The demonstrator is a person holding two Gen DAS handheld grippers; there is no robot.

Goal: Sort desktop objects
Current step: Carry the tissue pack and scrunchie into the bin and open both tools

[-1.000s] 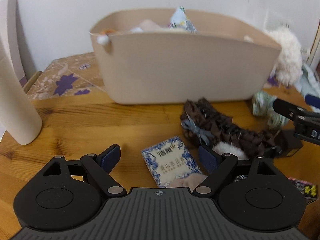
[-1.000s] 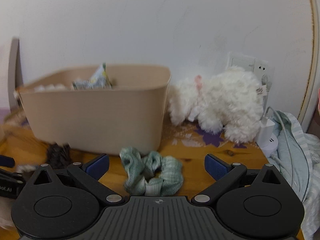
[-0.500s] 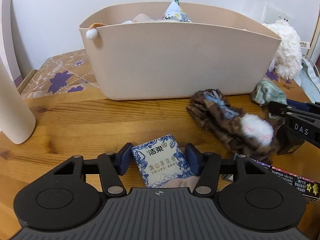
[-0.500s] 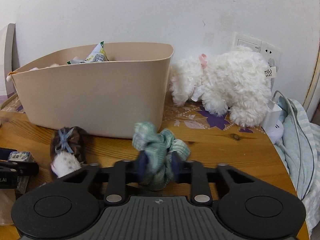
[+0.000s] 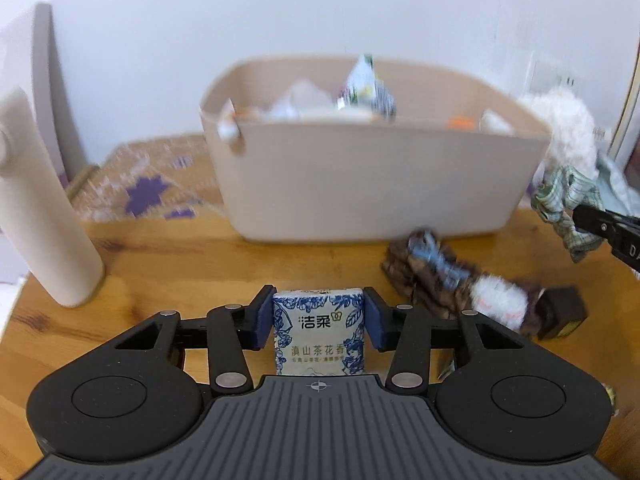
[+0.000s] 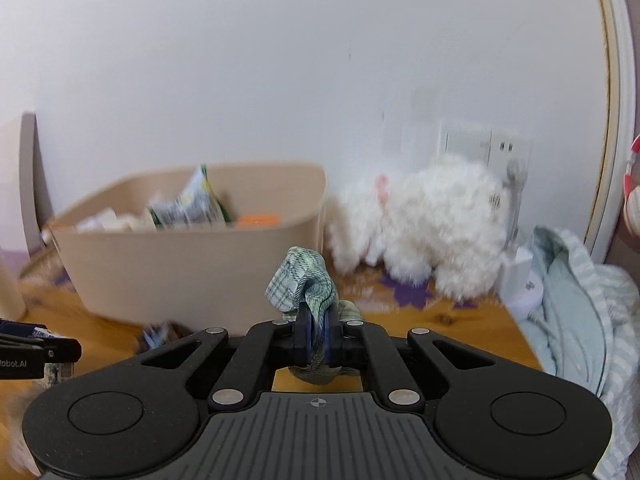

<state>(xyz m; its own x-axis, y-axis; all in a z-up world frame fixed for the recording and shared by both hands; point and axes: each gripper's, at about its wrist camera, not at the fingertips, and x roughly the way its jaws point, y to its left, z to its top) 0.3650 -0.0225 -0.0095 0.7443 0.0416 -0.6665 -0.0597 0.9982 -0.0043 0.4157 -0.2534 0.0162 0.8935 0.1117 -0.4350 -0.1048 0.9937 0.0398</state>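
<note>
Now both grippers have a load, and the beige bin waits just beyond.

Low in the left wrist view, the left gripper [image 5: 319, 322] has just closed its jaws on the blue-flowered tissue pack [image 5: 319, 330], pinching its sides so it rides upright. The right gripper [image 6: 316, 336] has its jaws pressed together on the green plaid scrunchie [image 6: 301, 280], bunched for a firm hold. The beige bin [image 5: 372, 178] fills mid-frame, seemingly their destination.

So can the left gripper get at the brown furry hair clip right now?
Probably not yet: the left gripper is shut on the tissue pack. The brown hair clip lies uncovered on the table just beside it, so the path itself looks free.
</note>
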